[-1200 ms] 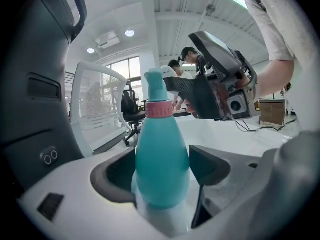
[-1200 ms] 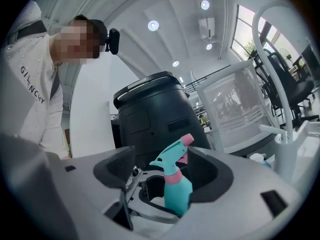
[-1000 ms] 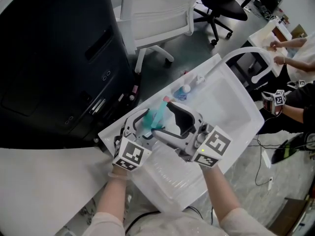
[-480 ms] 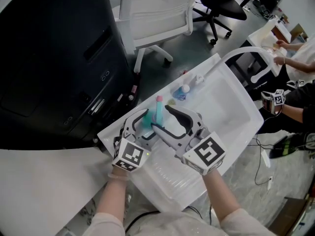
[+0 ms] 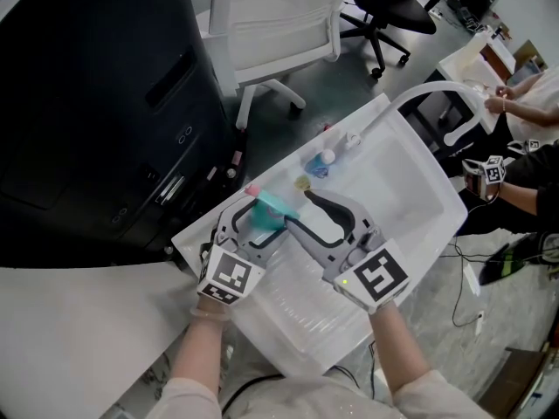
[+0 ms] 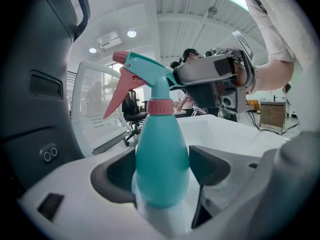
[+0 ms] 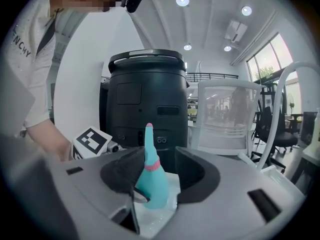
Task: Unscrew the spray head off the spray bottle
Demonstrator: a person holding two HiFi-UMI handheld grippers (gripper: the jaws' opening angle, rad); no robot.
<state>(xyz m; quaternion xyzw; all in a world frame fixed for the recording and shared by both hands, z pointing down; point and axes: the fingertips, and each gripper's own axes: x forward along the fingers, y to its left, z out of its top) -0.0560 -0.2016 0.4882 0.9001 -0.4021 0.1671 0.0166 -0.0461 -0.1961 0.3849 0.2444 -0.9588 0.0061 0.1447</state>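
**One bottle, two grippers: left clamps the body, right closes round the head**

There is one spray bottle (image 6: 160, 164), teal, and it stands upright between the jaws of the left gripper (image 6: 162, 167). Both pads of this gripper press on the sides of the bottle's body and carry it. Above this gripper rise one pink collar (image 6: 160, 105) and one teal spray head (image 6: 145, 71). The head's single pink trigger (image 6: 117, 96) slants down to the left in the left gripper view.

The right gripper (image 7: 159, 176) comes at the bottle from the other side, and its jaw tips reach the rear of the spray head. Its jaws have just been closing. The spray head stands between them, near the left pad, but a gap shows at the right pad, so there is no pinch yet. Each gripper carries one marker cube, two in all. From the head view they lie nearest the person, the left cube (image 5: 231, 278) and the right cube (image 5: 377, 278).

Under both grippers lies one white basin (image 5: 419, 190). Past the right gripper's tips, two small things lie in it: a little blue bottle (image 5: 327, 158) with a white cap and a yellowish piece (image 5: 303, 182) too small to name. One white curved tap (image 5: 437, 90) arches over the basin's far end. Beyond the left gripper stands one large black bin (image 5: 87, 103). Further off are two chairs, one white chair (image 5: 279, 16) and one black chair (image 5: 393, 11).
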